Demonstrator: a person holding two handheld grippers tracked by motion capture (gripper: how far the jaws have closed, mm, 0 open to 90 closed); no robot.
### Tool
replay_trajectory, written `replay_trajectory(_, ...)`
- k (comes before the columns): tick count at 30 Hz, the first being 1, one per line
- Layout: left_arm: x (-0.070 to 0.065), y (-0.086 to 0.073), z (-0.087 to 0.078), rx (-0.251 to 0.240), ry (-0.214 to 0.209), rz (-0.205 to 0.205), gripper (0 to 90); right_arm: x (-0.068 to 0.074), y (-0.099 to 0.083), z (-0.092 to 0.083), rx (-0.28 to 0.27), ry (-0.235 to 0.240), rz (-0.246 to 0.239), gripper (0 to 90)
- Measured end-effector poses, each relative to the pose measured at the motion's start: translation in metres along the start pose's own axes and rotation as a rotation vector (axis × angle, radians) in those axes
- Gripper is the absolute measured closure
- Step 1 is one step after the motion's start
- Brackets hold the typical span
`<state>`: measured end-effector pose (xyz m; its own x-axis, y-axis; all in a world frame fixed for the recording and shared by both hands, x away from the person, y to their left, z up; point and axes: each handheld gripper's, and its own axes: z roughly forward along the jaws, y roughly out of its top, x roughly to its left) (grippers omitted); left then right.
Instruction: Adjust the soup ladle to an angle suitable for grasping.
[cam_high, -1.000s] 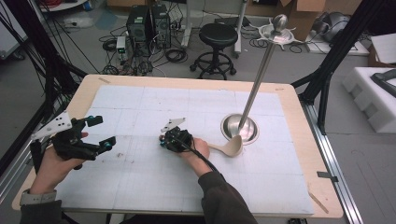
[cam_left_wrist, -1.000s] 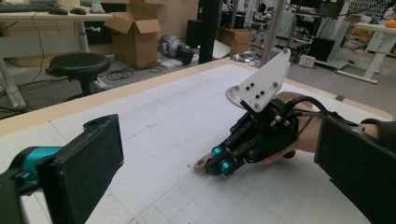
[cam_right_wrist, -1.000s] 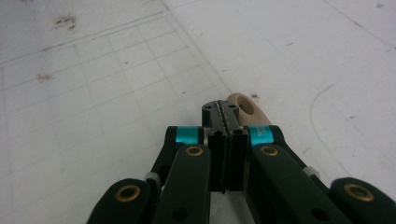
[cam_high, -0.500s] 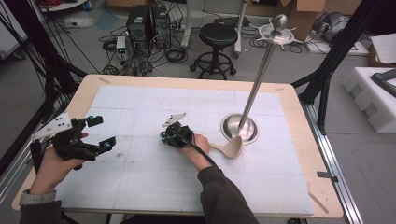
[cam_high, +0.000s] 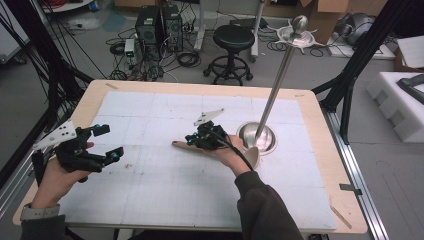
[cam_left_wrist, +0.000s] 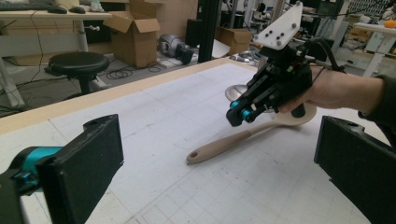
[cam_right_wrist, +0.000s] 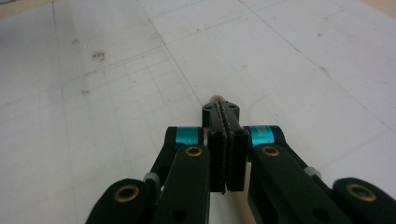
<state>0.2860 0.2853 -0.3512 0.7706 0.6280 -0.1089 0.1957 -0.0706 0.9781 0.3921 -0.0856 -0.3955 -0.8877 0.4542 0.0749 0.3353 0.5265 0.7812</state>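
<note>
Hovering above the wooden spoon (cam_left_wrist: 243, 137), right gripper (cam_high: 196, 138) has its two black jaws pressed flat together with nothing between them; the right gripper view shows the pads meeting face to face, the spoon's handle tip poking out just beyond them on the mat. Spoon lies flat on the white gridded mat (cam_high: 165, 195), near the middle of the table (cam_high: 320, 165), handle end with its small hole toward the left edge, bowl end toward the right, just beside the round base of the metal stand (cam_high: 256, 136). From the left gripper view the right gripper is above the spoon and clear of it, not touching. Left gripper (cam_high: 109, 142) sits near the table's left edge, well apart from the spoon, jaws spread wide and empty. Stand's pole leans up toward the far right corner. No readable writing, brand or label on spoon, grippers or mat; small dark smudges on the mat near the left gripper
</note>
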Motion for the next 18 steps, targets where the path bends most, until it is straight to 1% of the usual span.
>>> replay_trajectory(2, 0.000, 0.000, 0.000, -0.001, 0.001, -0.002, 1.8, -0.006, -0.003, -0.007, -0.001, 0.006, -0.004, 86.9)
replay_trajectory(4, 0.001, 0.000, 0.000, -0.001, 0.002, -0.002, 1.8, -0.010, -0.006, -0.015, -0.002, 0.011, -0.022, 81.4)
replay_trajectory(7, 0.001, -0.001, 0.000, 0.000, 0.002, -0.005, 1.8, -0.015, -0.008, -0.024, -0.006, 0.013, -0.042, 70.4)
replay_trajectory(8, 0.001, -0.001, 0.000, 0.001, 0.002, -0.004, 1.8, -0.017, -0.010, -0.027, -0.010, 0.019, -0.053, 65.6)
replay_trajectory(9, 0.000, -0.001, 0.000, 0.001, 0.002, -0.005, 1.8, -0.018, -0.010, -0.029, -0.007, 0.016, -0.072, 61.2)
replay_trajectory(10, 0.001, -0.001, 0.000, 0.001, 0.002, -0.002, 1.8, -0.019, -0.010, -0.031, 0.005, 0.014, -0.092, 57.5)
replay_trajectory(11, 0.001, -0.001, 0.000, 0.000, 0.004, 0.001, 1.8, -0.020, -0.010, -0.033, 0.012, 0.021, -0.114, 51.9)
replay_trajectory(12, 0.000, -0.001, -0.001, -0.002, 0.005, 0.002, 1.8, -0.021, -0.010, -0.035, 0.028, 0.026, -0.122, 44.1)
replay_trajectory(14, 0.000, -0.001, -0.001, -0.005, 0.003, -0.001, 1.8, -0.023, -0.009, -0.038, 0.075, 0.035, -0.138, 32.8)
replay_trajectory(15, 0.000, -0.001, -0.001, -0.005, 0.005, -0.001, 1.8, -0.025, -0.008, -0.039, 0.092, 0.033, -0.158, 26.7)
replay_trajectory(16, 0.000, -0.001, -0.001, -0.005, 0.006, -0.001, 1.8, -0.026, -0.008, -0.041, 0.105, 0.022, -0.169, 20.9)
replay_trajectory(17, 0.000, -0.001, -0.001, -0.007, 0.005, -0.003, 1.8, -0.027, -0.009, -0.043, 0.122, 0.020, -0.173, 13.7)
replay_trajectory(18, 0.001, -0.001, -0.002, -0.006, 0.005, 0.001, 1.8, -0.028, -0.010, -0.044, 0.131, 0.026, -0.173, 12.3)
